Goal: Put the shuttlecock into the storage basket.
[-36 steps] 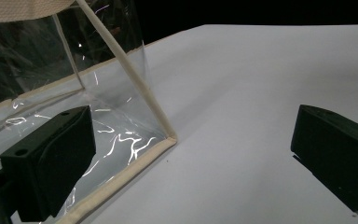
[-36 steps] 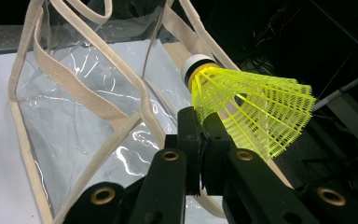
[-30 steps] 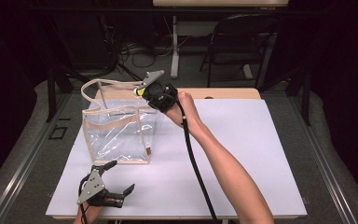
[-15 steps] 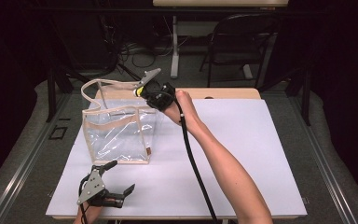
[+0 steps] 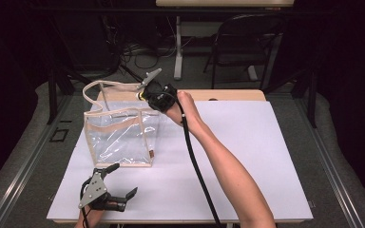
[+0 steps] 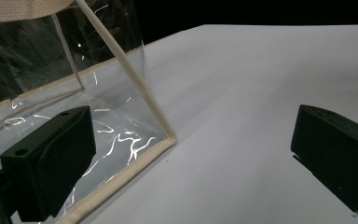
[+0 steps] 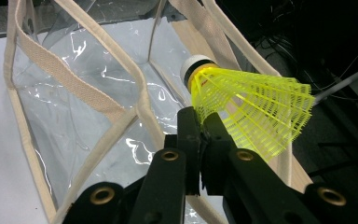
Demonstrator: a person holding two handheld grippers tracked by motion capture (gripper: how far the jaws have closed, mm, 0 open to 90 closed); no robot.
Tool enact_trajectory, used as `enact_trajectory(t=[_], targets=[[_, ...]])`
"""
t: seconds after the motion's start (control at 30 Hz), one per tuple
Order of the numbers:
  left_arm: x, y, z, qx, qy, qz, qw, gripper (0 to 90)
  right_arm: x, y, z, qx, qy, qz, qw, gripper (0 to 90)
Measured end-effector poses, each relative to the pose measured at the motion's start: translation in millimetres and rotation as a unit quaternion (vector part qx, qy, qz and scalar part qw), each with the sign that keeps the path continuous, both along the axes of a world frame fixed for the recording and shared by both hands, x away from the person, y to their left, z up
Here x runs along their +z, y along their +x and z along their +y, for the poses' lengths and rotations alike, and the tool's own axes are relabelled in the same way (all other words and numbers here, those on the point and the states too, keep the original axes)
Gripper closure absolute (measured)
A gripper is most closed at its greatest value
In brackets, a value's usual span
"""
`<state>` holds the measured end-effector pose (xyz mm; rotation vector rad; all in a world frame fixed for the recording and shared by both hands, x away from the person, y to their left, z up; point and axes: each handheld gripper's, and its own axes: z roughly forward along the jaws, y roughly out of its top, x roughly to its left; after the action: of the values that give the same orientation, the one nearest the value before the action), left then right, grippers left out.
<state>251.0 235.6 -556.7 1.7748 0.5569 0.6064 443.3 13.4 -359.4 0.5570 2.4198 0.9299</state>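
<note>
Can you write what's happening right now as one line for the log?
right tongs: shut on yellow shuttlecock, over clear bag | left tongs: open, near bag's corner | table

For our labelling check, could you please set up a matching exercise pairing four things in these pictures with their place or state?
Things:
1. shuttlecock
2. clear tote bag
3. left gripper
4. right gripper

Places or states:
A. open, near the table's front edge
B. standing upright on the white tabletop
C. yellow net skirt pinched between black fingers
D. shut, held over the bag's opening

Pairs: 1-C, 2-B, 3-A, 4-D
</note>
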Motion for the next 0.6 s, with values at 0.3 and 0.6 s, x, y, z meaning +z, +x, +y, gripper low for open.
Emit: enact_trajectory(t=[0.3,0.6], targets=[[0.3,-0.2,0.9,0.003,0.000,-0.001,1.0000,0.0,-2.9,5.1,0.7,-0.005,0.002,0.011,0.9999,88.3],[0.3,-0.1,1.0,0.002,0.001,-0.002,1.0000,0.0,-6.0,9.3,0.5,-0.009,0.002,0.018,0.9998,88.3]])
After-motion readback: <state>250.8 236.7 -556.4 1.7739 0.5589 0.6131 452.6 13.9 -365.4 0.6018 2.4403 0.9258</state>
